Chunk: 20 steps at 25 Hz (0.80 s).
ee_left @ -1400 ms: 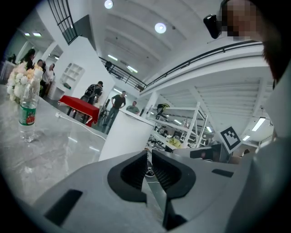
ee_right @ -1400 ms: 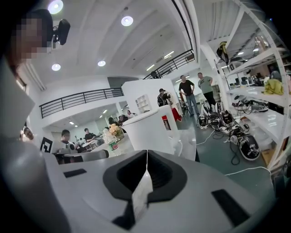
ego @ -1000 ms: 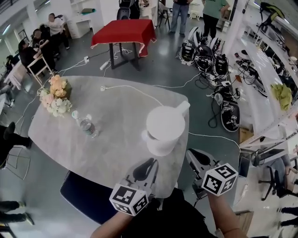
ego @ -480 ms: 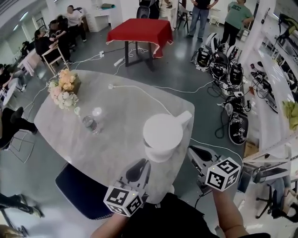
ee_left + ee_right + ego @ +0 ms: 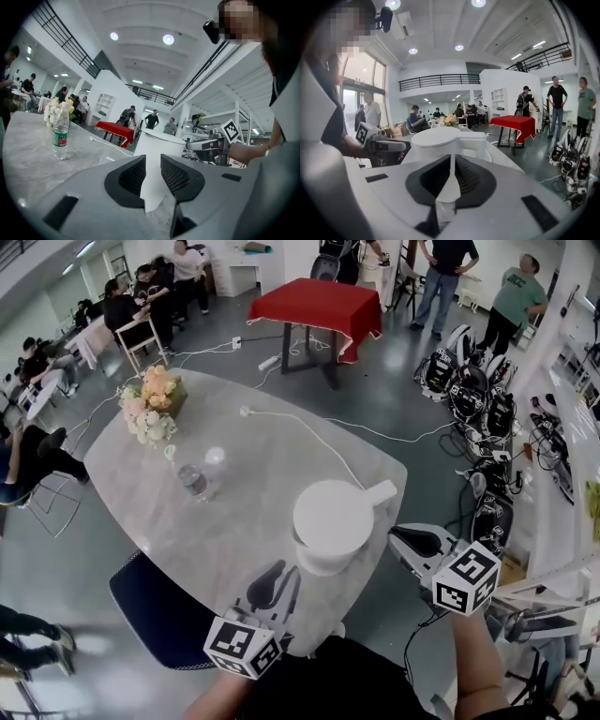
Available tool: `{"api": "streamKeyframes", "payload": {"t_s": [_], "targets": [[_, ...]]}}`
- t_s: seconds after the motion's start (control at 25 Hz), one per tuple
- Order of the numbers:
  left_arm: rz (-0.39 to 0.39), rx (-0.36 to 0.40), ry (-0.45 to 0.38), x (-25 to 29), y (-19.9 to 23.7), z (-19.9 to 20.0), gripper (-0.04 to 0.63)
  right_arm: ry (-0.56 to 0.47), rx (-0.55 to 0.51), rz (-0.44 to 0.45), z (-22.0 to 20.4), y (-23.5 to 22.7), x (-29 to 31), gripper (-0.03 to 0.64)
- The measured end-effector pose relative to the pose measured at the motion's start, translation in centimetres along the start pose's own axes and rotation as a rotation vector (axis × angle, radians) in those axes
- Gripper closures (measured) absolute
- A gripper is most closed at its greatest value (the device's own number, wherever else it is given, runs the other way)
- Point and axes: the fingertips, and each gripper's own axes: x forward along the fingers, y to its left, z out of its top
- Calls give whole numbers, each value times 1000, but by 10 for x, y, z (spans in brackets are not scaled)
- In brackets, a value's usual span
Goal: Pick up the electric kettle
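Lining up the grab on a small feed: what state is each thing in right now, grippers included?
electric kettle: upright on the table, lid down, not gripped.
left gripper: jaws slightly apart, just been opening, clamping nothing.
right gripper: jaws together, empty.
water bottle: upright.
power cord: lying loose on the tabletop, plug end free.
flowers: upright near the far edge.

White electric kettle [image 5: 333,519] upright on table [image 5: 253,479]

The electric kettle [image 5: 333,517] is white, the table [image 5: 253,465] grey-marbled, the tablecloth [image 5: 314,304] red.
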Motion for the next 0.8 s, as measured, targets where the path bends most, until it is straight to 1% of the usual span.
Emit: {"api": "streamKeyframes", "payload": {"t_s": [0.12, 0.24, 0.32, 0.36, 0.4, 0.44, 0.52, 0.6, 0.72, 0.8], "targets": [[-3, -9, -6, 1, -3, 0, 487, 27, -90, 29, 10, -9, -1, 607], [-17, 0, -12, 4, -8, 0, 441, 50, -191, 58, 24, -19, -2, 607], [-14, 3, -13, 6, -8, 1, 420, 87, -265, 94, 32, -24, 1, 600], [-10, 1, -13, 7, -8, 1, 414, 112, -298, 121, 34, -26, 3, 556], [-6, 0, -14, 7, -7, 1, 410, 138, -333, 150, 36, -27, 5, 480], [-2, 1, -14, 8, -7, 1, 408, 162, -372, 176, 37, -28, 7, 451], [4, 4, -14, 9, -6, 1, 405, 208, -465, 220, 39, -30, 14, 448], [9, 4, -11, 9, -4, 1, 402, 265, -553, 272, 39, -31, 24, 430], [23, 1, -11, 8, -2, 1, 399, 372, -661, 373, 33, -30, 39, 391], [35, -4, -12, 7, 0, 1, 396, 439, -728, 440, 29, -27, 48, 384]]}}
